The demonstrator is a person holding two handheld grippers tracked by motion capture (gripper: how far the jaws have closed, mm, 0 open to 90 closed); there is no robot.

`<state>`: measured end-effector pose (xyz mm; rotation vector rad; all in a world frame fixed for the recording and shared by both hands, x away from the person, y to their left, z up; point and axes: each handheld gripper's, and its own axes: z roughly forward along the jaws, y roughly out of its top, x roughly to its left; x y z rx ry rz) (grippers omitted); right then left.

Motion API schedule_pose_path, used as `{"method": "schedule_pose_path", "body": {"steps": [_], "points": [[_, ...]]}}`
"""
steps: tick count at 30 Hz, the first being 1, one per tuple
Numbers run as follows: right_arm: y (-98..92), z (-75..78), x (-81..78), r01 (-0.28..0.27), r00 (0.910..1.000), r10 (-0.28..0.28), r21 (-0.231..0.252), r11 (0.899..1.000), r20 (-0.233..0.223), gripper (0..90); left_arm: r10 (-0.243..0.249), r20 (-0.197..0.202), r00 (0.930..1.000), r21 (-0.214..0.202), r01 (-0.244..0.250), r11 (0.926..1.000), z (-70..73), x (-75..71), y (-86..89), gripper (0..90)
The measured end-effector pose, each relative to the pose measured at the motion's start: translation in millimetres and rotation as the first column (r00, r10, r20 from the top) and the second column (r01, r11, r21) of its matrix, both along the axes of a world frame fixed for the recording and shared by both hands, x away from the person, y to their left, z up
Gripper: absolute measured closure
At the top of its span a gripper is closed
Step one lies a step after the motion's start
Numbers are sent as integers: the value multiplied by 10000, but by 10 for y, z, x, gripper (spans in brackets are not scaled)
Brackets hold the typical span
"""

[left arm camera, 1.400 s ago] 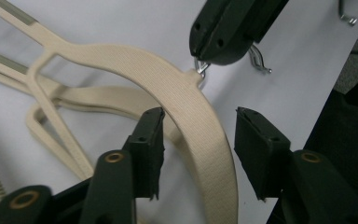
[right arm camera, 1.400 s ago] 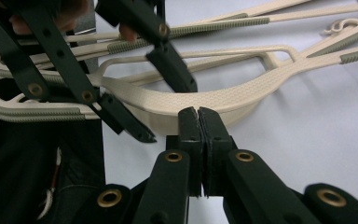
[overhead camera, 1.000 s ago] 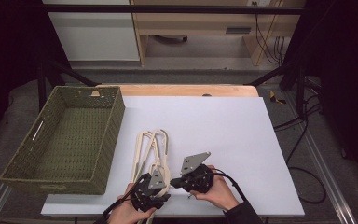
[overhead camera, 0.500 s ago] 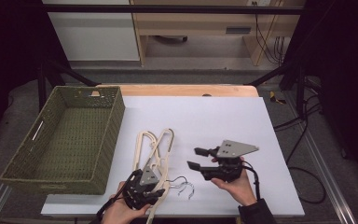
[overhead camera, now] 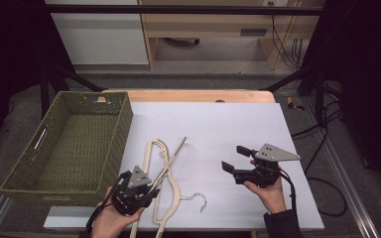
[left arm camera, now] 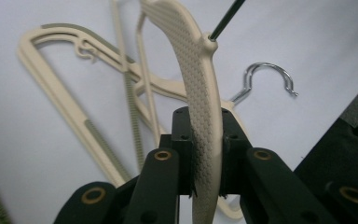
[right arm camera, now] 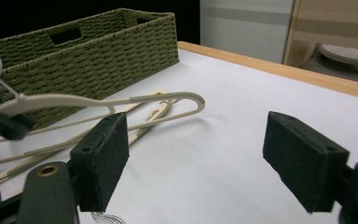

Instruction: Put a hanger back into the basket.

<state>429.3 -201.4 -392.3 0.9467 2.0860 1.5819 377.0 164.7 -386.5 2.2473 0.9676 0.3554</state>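
Cream plastic hanger (left arm camera: 200,88) sits clamped in the left hand-held gripper (overhead camera: 146,191), jaws just closing tight on its shoulder, raised off the tabletop (overhead camera: 218,129). Right hand-held gripper (overhead camera: 234,158), alongside a second ago, has let go, opening empty. Basket (overhead camera: 54,191) awaits beyond.

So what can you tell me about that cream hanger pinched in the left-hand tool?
The cream hanger looks like plastic, with a dimpled, textured shoulder and a thin dark rod leaving its neck. The left gripper is shut on its shoulder, both black pads pressing its sides. In the high view it slants up off the white table, one end raised. Below it lie another cream hanger with ribbed grey-green grip strips and a silver hook.
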Motion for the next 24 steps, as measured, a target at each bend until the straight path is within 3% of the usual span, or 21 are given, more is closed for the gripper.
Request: {"method": "schedule_pose_path", "body": {"steps": [4, 7, 11, 15, 18, 20, 24], "points": [[2, -20, 9, 114, 9999, -115, -154, 9998, -79, 195, 400, 278, 9988, -47, -399, 9992, 50, 26, 97, 842], [-8, -24, 7, 156, 9998, -158, -160, 9997, -99, 192, 70, 22, 10000, -505, -68, 9987, 83, 43, 155, 854], [-43, -12, -3, 211, 9998, -212, -144, 9997, -62, 180, 81, 494, 9987, -682, -47, 9977, 137, 15, 175, 854], [-81, 3, -14, 226, 9997, -226, -55, 9997, 30, 153, -325, 709, 9970, -1391, 422, 9894, 241, -4, 242, 854], [-117, 21, -28, 339, 9993, -341, 142, 9993, 182, 127, -317, 1029, 9942, -1818, 501, 9821, 381, -27, 325, 855], [-137, 34, -35, 410, 9989, -414, 171, 9990, 221, 119, -268, 1109, 9935, -1883, 475, 9810, 419, -32, 348, 855], [-164, 41, -41, 539, 9982, -544, 181, 9984, 254, 110, -315, 1500, 9882, -2280, 656, 9715, 579, -52, 442, 854]]}}
